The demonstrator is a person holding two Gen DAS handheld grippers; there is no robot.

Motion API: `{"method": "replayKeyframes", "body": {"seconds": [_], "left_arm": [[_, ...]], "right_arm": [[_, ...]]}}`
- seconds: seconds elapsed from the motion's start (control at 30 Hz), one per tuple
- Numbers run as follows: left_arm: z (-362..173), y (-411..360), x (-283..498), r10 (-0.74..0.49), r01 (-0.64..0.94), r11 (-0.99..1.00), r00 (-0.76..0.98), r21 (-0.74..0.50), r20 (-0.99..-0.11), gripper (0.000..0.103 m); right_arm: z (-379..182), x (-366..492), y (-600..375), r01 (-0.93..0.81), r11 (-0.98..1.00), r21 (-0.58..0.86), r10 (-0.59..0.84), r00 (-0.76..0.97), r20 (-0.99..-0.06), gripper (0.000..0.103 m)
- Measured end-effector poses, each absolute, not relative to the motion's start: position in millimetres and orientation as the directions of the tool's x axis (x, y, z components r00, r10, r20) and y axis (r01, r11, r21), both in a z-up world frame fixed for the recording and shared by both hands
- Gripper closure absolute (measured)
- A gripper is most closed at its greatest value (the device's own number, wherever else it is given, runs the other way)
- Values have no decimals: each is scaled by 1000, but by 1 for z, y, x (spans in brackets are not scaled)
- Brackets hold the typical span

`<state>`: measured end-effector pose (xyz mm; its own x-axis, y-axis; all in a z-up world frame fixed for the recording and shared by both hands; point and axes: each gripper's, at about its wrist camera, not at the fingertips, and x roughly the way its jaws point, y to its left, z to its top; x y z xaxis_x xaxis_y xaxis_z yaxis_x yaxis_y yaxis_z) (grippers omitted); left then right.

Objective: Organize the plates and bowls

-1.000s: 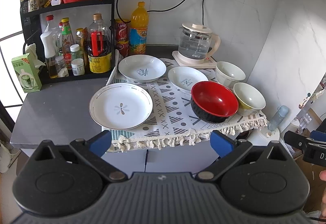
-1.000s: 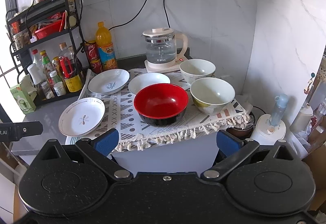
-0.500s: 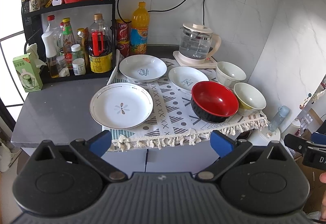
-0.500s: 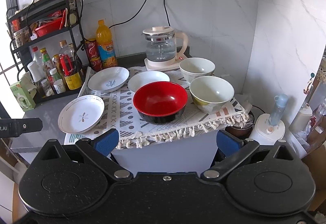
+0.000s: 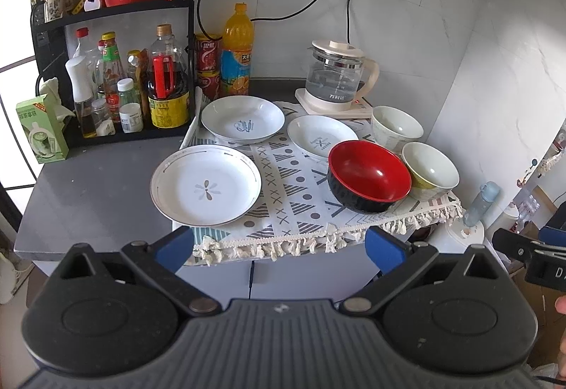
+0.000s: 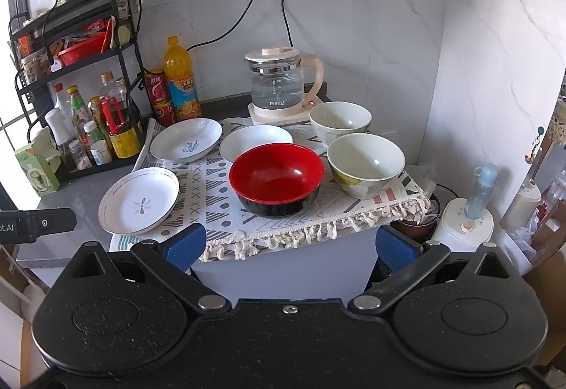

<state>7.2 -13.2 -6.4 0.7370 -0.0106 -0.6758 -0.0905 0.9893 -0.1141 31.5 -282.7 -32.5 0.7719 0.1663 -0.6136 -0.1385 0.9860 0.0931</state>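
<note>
Three white plates lie on a patterned cloth (image 5: 283, 201): a large flower plate (image 5: 206, 184) at front left, a plate with a blue motif (image 5: 242, 118) behind it, and a smaller plate (image 5: 320, 137) at centre. A red-and-black bowl (image 5: 368, 175) stands at front right, a cream bowl (image 5: 429, 169) beside it, and a white bowl (image 5: 396, 123) behind. My left gripper (image 5: 279, 249) is open and empty, short of the counter edge. My right gripper (image 6: 290, 245) is open and empty, in front of the red bowl (image 6: 276, 178).
A glass kettle (image 5: 336, 79) stands on its base at the back. A black rack (image 5: 116, 35) with bottles and jars fills the back left; an orange drink bottle (image 5: 237, 49) and red cans stand beside it. A green carton (image 5: 40, 129) sits at the far left. Marble walls enclose back and right.
Both grippers have drifted slightly; in the right wrist view the counter sits a little lower and nearer. Nothing on the counter has moved.
</note>
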Motion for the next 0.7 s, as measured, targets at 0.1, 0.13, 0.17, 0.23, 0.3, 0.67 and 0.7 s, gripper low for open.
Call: {"method": "replayKeyframes", "body": {"seconds": [0.1, 0.13, 0.17, 0.23, 0.3, 0.67, 0.7], "left_arm": [[-7, -12, 8, -9, -96, 988, 735, -118, -678, 1], [-7, -12, 9, -9, -97, 988, 735, -118, -678, 1], [-6, -12, 9, -9, -97, 988, 735, -118, -678, 1], [-6, -10, 10, -7, -99, 988, 736, -118, -677, 1], [-5, -7, 11, -11, -98, 987, 739, -124, -673, 1], [-6, -7, 11, 5, -127, 983, 733, -131, -680, 1], [-6, -7, 11, 6, -131, 982, 732, -132, -681, 1]], "right_arm": [[-34, 32, -283, -135, 987, 88, 160, 772, -615, 0], [-34, 33, -283, -133, 987, 89, 160, 772, -615, 0], [-33, 33, -283, -132, 987, 91, 160, 772, -616, 0], [-33, 32, -282, -133, 987, 92, 161, 772, -615, 0], [-33, 31, -282, -134, 987, 92, 162, 773, -613, 0], [-31, 31, -283, -155, 983, 98, 182, 771, -610, 0], [-31, 30, -284, -158, 982, 102, 187, 771, -609, 0]]}}
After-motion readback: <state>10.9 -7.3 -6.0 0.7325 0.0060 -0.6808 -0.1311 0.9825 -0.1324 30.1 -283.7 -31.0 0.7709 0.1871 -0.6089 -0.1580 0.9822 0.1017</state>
